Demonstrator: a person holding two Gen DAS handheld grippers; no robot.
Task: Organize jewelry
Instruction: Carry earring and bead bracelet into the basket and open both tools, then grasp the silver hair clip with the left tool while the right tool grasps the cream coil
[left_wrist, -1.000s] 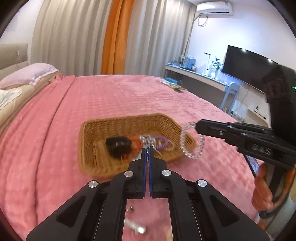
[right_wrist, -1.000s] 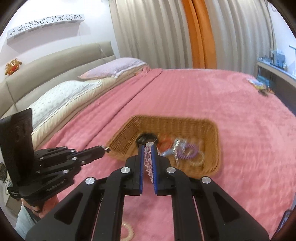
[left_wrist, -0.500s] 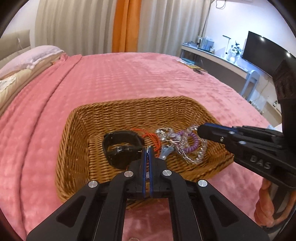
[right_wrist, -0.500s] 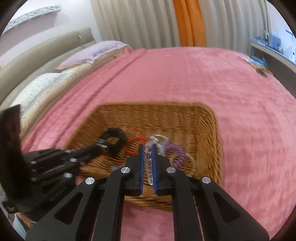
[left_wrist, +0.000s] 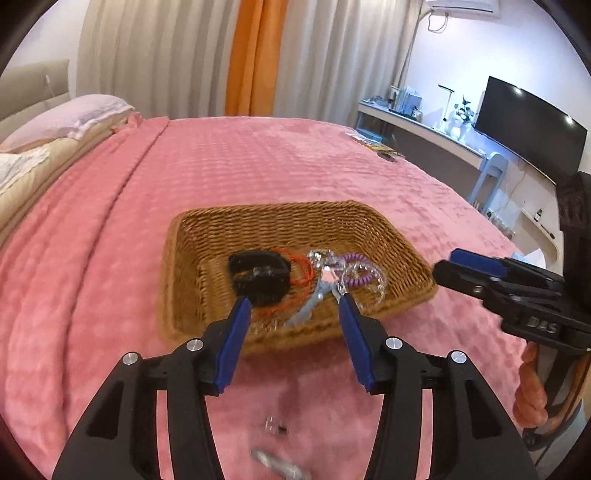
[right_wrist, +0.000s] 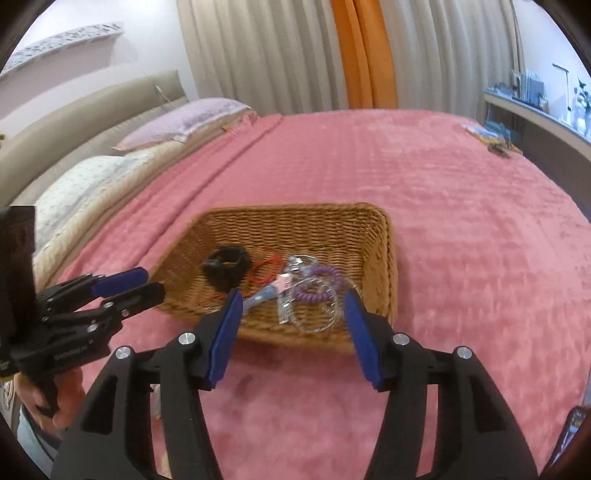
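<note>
A wicker basket (left_wrist: 369, 225) (right_wrist: 380, 236) sits on the pink bedspread. In it lie a black watch (left_wrist: 258, 277) (right_wrist: 227, 267), a red cord (left_wrist: 303, 271) (right_wrist: 264, 271), a purple coil band (left_wrist: 356, 269) (right_wrist: 317, 284), a clear bead bracelet (left_wrist: 371, 286) (right_wrist: 317, 314) and a light blue clip (left_wrist: 314, 299) (right_wrist: 260, 293). My left gripper (left_wrist: 293, 306) is open and empty above the basket's near edge. My right gripper (right_wrist: 291, 304) is open and empty, just short of the basket.
Small silver pieces (left_wrist: 277, 424) lie on the bedspread below my left gripper. Pillows (right_wrist: 177, 122) and a headboard are at the left. A desk (left_wrist: 424, 129) with a monitor (left_wrist: 528, 125) stands at the right. Curtains hang behind.
Both grippers have opened and pulled back from the basket. The blue clip from the left and the clear bead bracelet from the right now lie in the basket.
</note>
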